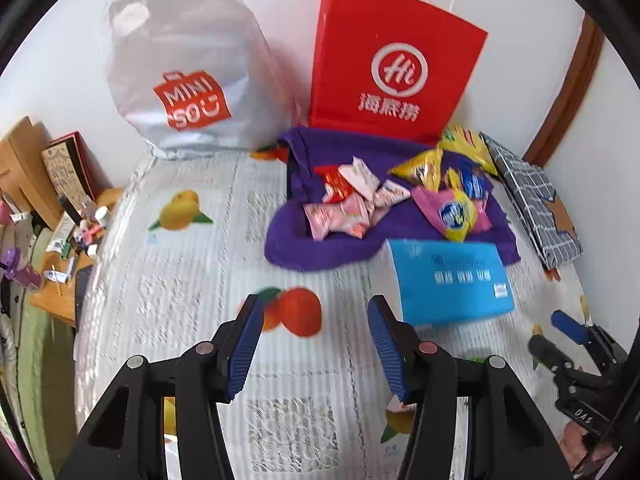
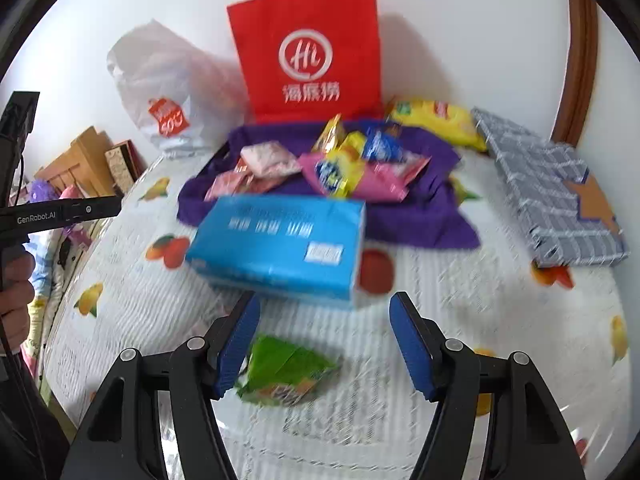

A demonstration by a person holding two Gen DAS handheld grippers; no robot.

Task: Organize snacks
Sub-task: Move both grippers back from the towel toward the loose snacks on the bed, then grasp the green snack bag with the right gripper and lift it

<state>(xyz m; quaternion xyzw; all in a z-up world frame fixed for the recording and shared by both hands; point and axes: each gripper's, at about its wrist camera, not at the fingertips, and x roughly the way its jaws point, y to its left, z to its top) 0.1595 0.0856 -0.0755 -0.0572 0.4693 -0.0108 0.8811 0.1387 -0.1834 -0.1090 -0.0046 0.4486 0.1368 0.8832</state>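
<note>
The fruit-print tablecloth [image 2: 460, 300] carried snack packets [image 2: 344, 168] on a purple cloth [image 2: 420, 216] near the back edge. Left gripper [image 1: 316, 340] and right gripper [image 2: 324, 344] were wide open, empty; a green packet [image 2: 286, 372] lay between the right fingers.

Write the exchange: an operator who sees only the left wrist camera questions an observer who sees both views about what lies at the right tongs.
Operator: What lies at the right tongs?
Observer: A green snack packet lies on the tablecloth, between the fingers of the open right tongs.
Operator: Is the blue pack touching that packet?
Observer: No. The blue pack lies farther off, with bare tablecloth between them.
</note>
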